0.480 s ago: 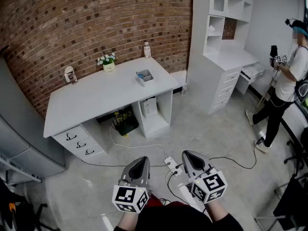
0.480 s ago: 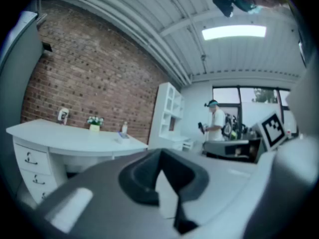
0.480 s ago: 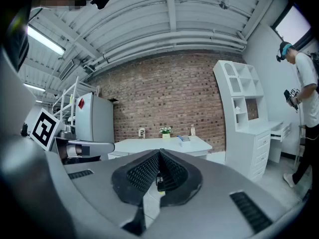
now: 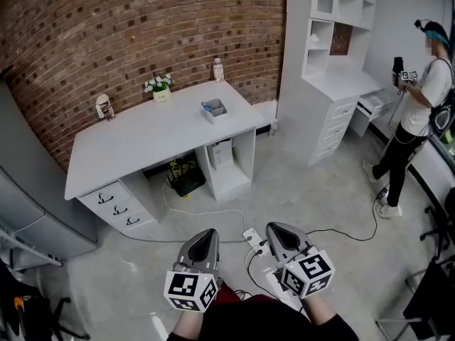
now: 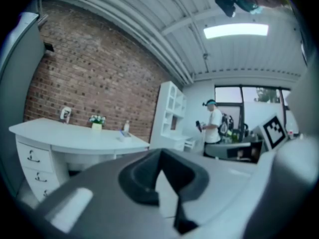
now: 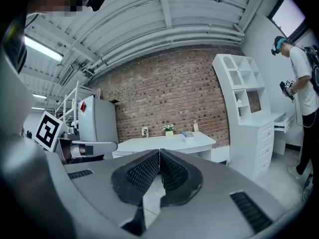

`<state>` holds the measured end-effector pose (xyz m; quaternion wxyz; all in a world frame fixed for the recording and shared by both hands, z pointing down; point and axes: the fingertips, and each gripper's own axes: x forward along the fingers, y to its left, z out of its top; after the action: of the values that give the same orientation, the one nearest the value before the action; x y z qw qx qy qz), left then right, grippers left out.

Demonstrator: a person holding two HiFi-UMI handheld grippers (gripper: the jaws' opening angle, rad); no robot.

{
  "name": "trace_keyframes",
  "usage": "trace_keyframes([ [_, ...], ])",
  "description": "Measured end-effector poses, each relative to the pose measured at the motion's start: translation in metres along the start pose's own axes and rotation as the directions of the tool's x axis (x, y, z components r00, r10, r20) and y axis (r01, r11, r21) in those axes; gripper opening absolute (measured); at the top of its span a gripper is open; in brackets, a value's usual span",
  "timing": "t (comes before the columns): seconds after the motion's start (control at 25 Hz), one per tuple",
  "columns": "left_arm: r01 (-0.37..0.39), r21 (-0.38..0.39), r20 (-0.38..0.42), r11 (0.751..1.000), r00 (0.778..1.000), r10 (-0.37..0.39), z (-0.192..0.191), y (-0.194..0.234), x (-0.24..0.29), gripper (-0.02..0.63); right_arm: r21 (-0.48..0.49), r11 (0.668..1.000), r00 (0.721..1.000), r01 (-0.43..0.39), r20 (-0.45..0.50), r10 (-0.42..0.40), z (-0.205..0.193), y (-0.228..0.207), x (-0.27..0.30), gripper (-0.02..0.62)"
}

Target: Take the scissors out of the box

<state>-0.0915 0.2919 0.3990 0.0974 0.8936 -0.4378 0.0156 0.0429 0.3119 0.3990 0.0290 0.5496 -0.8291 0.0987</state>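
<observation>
Head view: both hand-held tools hang low over the concrete floor, well apart from the white desk (image 4: 153,137) by the brick wall. The left gripper (image 4: 207,234) and the right gripper (image 4: 274,228) sit side by side, each with its marker cube nearest the camera, and neither carries anything. The box (image 4: 214,111) stands near the desk's right end. Something blue shows inside it, which I take for the scissors (image 4: 208,109), though it is too small to be sure. A flower pot (image 4: 161,89) and a bottle (image 4: 218,69) stand along the back edge, and a power strip (image 4: 252,239) lies on the floor just ahead of the grippers. A person (image 4: 418,119) stands far right by the white shelving unit (image 4: 334,55).

Left gripper view: the left gripper (image 5: 159,156) has its dark jaws pressed together with nothing between them. Beyond them the desk (image 5: 70,136) stretches away, with the flower pot (image 5: 96,119) and the box (image 5: 123,133) tiny on top. The person (image 5: 214,126) is in the distance.

Right gripper view: the right gripper (image 6: 159,153) likewise has its ribbed pads meeting at the tips, empty. Straight ahead sits the desk (image 6: 164,144), with the box (image 6: 187,134) near its right end, far from the jaws. The person (image 6: 301,83) stands at the right edge.
</observation>
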Motion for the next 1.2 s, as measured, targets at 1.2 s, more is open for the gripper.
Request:
trace_keyframes([
  [1.2,-0.009,-0.029,-0.038,1.000,0.999,0.008,-0.002,0.035,0.072,0.003,0.047,0.998,0.997,0.044,-0.059,-0.041,-0.011,-0.054,0.048,0.009],
])
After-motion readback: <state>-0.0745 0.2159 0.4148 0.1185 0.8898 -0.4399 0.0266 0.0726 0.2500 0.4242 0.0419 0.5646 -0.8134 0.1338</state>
